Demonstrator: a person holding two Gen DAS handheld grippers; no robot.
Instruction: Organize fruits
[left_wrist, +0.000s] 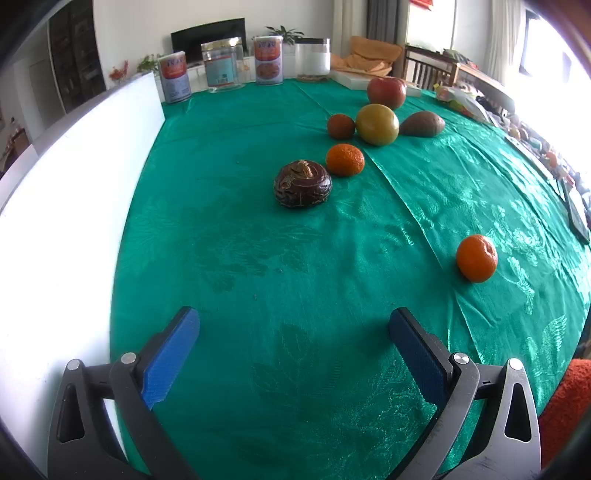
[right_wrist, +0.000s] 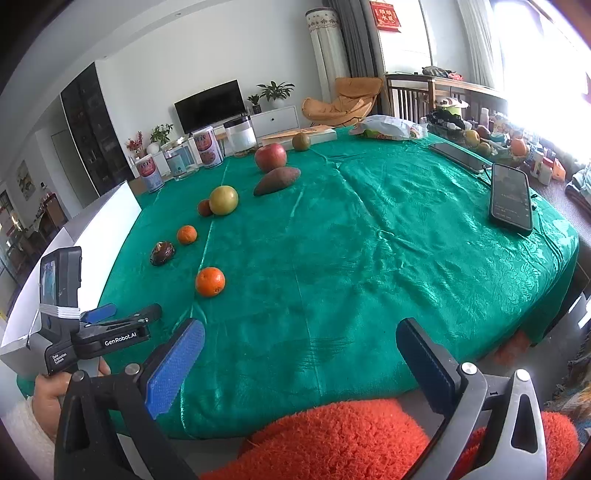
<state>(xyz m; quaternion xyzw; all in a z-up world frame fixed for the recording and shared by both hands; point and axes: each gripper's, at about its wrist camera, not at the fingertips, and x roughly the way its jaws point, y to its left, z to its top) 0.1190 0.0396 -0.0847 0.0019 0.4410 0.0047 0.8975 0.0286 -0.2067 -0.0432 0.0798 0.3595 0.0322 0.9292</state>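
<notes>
Left hand-held gripper (left_wrist: 293, 325): I have its blue pads spread wide with nothing between them, hovering low over the green tabletop (left_wrist: 240, 258) at the near edge.
Right hand-held gripper (right_wrist: 301, 339): also splayed and empty, held back over the near rim above an orange fuzzy cushion (right_wrist: 332, 439).
Stray mandarin (left_wrist: 476, 258): in the left wrist view it sits alone at about 2 o'clock from my left pads, well apart from the other fruit.
Fruit row: running away toward 12 to 1 o'clock I see a dark wrinkled fruit (left_wrist: 302, 184), a second mandarin (left_wrist: 344, 159) just beside it, a small reddish-brown fruit (left_wrist: 340, 126) touching a yellow-green round fruit (left_wrist: 377, 124), a brown tapered fruit (left_wrist: 423, 124), and a red apple (left_wrist: 386, 92) farthest back.
Outlier at the back: in the right wrist view a greenish-brown round fruit (right_wrist: 301, 141) rests by a book (right_wrist: 314, 133), apart from the row.
Step in hand: I judge it to be fetching the stray mandarin.
How to do it well: I would swing toward 2 o'clock, centre the pads on its widest part, come in level with the cloth, and close gently since the peel should give.
Risk: it is round and may roll on the slick cloth if one pad touches first.
Keep clear: two phones (right_wrist: 511, 197) lie at the right side.
</notes>
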